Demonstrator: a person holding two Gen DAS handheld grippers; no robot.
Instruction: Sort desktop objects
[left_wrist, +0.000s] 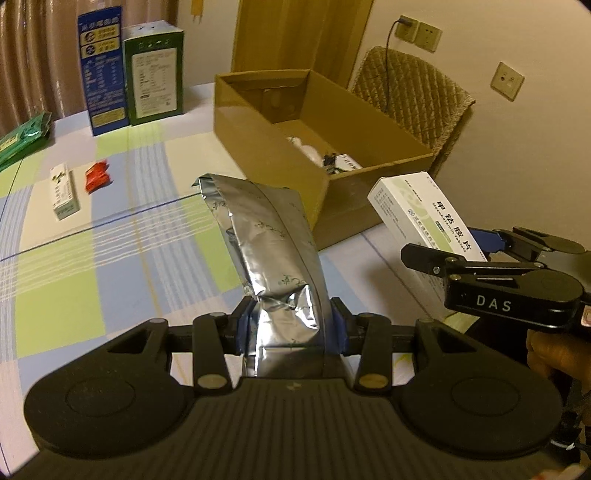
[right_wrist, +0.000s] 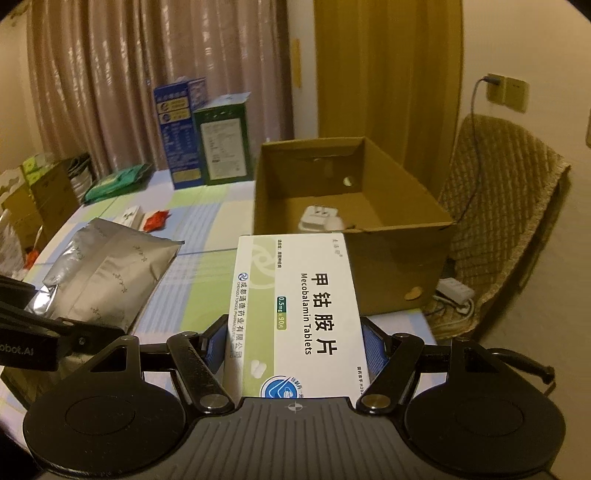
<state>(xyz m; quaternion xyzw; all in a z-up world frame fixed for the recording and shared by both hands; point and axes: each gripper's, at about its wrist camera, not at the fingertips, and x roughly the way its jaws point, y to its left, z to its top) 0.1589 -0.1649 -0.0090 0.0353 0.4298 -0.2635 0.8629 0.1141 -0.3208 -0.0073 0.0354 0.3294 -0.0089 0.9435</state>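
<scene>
Left tongs (left_wrist: 291, 328) clamp a silver foil pouch (left_wrist: 266, 243) – right tongs (right_wrist: 295, 350) grip a Mecobalamin tablet box (right_wrist: 299, 314), both above the tabletop (left_wrist: 110, 240) near the cardboard box (right_wrist: 399, 258).

I see the box (right_wrist: 399, 254) on the table (left_wrist: 110, 229), chair (right_wrist: 509, 206) behind its right. Two cartons (left_wrist: 129, 74) stand far left of it, a tube (left_wrist: 64, 192) and packet (left_wrist: 98, 176) nearer, a charger (right_wrist: 317, 219) inside.
</scene>
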